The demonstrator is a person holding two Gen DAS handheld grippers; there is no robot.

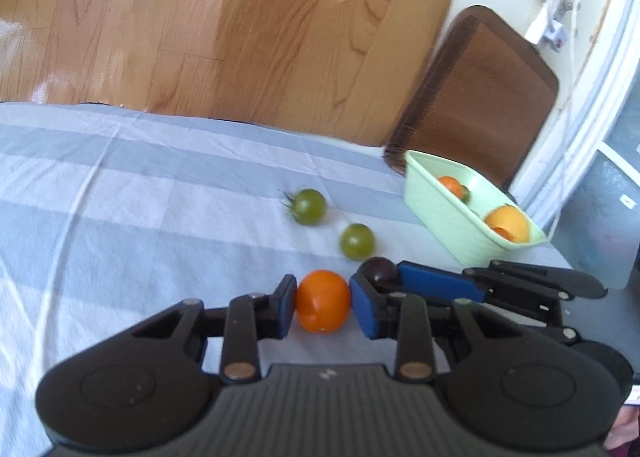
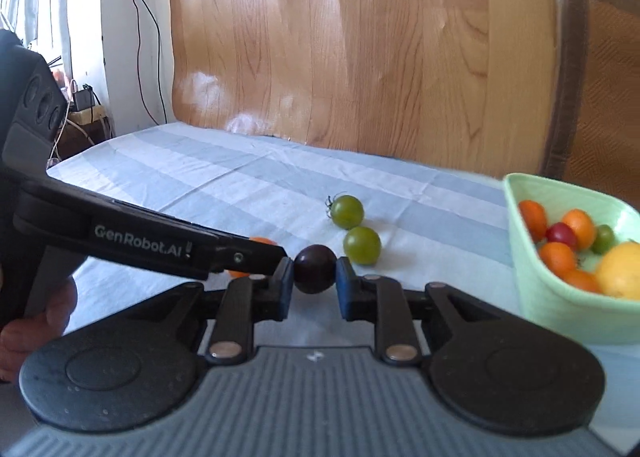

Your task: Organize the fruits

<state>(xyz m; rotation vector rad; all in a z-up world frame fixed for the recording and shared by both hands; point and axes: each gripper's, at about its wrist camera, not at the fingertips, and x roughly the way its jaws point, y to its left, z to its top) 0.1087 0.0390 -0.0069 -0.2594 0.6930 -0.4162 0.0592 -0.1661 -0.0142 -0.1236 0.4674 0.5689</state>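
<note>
Already several fruits lie in the green bin (image 2: pixel 536 289): orange, red and green tomatoes beside a larger yellow-orange fruit, so much of the sorting looks done. Four pieces remain out on the striped cloth covering the bench (image 1: pixel 120 177).

Both tools are at work on two of them. The left hand-held gripper (image 1: pixel 323 303) is clenched on an orange tomato (image 1: pixel 323 300), its blue pads pressing each side, with the fruit low over the cloth or resting on it. Just beside it, the right hand-held gripper (image 2: pixel 314 271) grasps a dark tomato (image 2: pixel 315 268) between its pads; from the right wrist view this fruit also sits close to the cloth, and whether it is lifted clear I cannot tell. The two tools nearly touch, the right one's finger running just behind the left one's pad.

Beyond them, two green tomatoes (image 1: pixel 310 206) (image 1: pixel 357 241) lie near each other, untouched, between the tools and the bin.

Left to do, by my reckoning: carry both held tomatoes over to the bin, then fetch the green pair.
</note>
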